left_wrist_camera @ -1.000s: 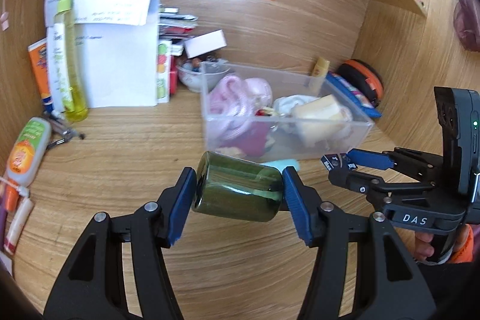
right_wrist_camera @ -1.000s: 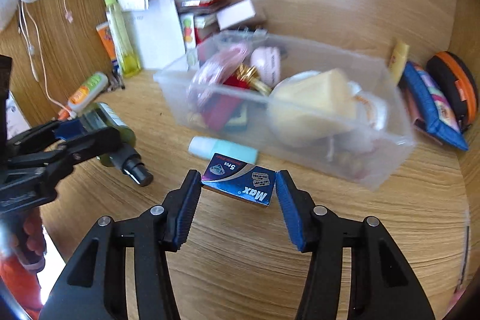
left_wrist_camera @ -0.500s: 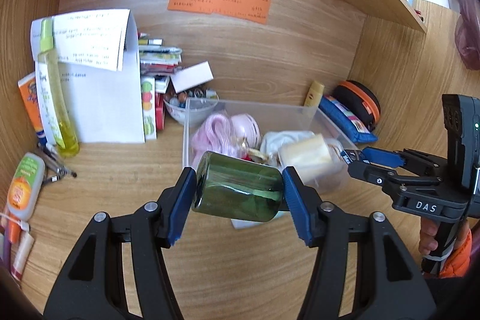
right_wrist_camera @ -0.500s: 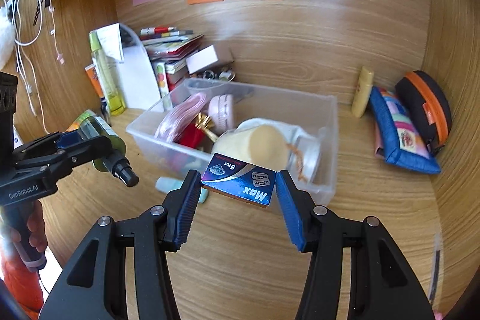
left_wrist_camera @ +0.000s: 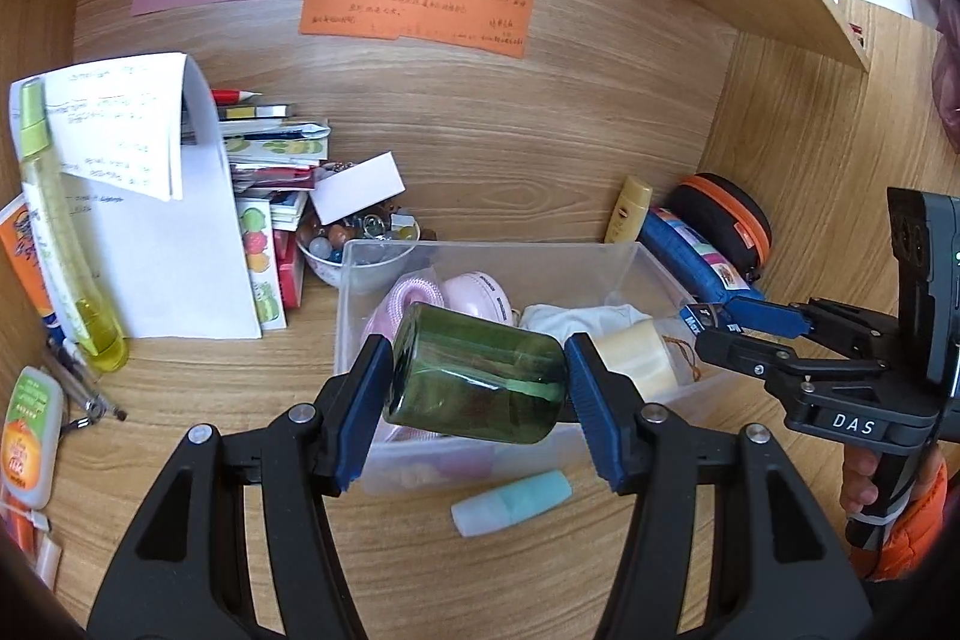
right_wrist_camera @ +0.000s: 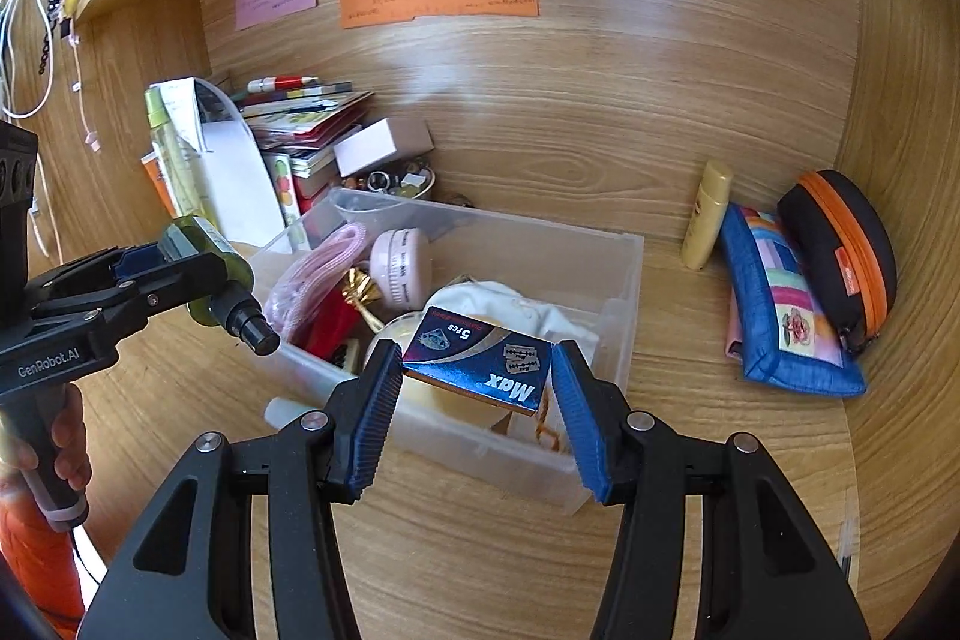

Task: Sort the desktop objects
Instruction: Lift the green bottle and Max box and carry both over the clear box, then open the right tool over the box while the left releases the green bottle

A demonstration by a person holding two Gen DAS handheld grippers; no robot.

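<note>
- My left gripper (left_wrist_camera: 477,379) is clamped on a dark green translucent plastic bottle (left_wrist_camera: 474,382), long axis crosswise, held above the near-left wall of the clear plastic bin (left_wrist_camera: 654,262).
- My right gripper (right_wrist_camera: 474,385) is clamped on a flat blue razor-blade box (right_wrist_camera: 480,370), over the bin's near-right part.
- Both drops lie straight ahead; the bin is crowded, with open room toward its back wall.

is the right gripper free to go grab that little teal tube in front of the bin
Probably not yet. The right gripper is shut on the blue Max box, so it has to drop that first. The teal tube lies bare on the desk before the clear bin, otherwise unobstructed.
</note>
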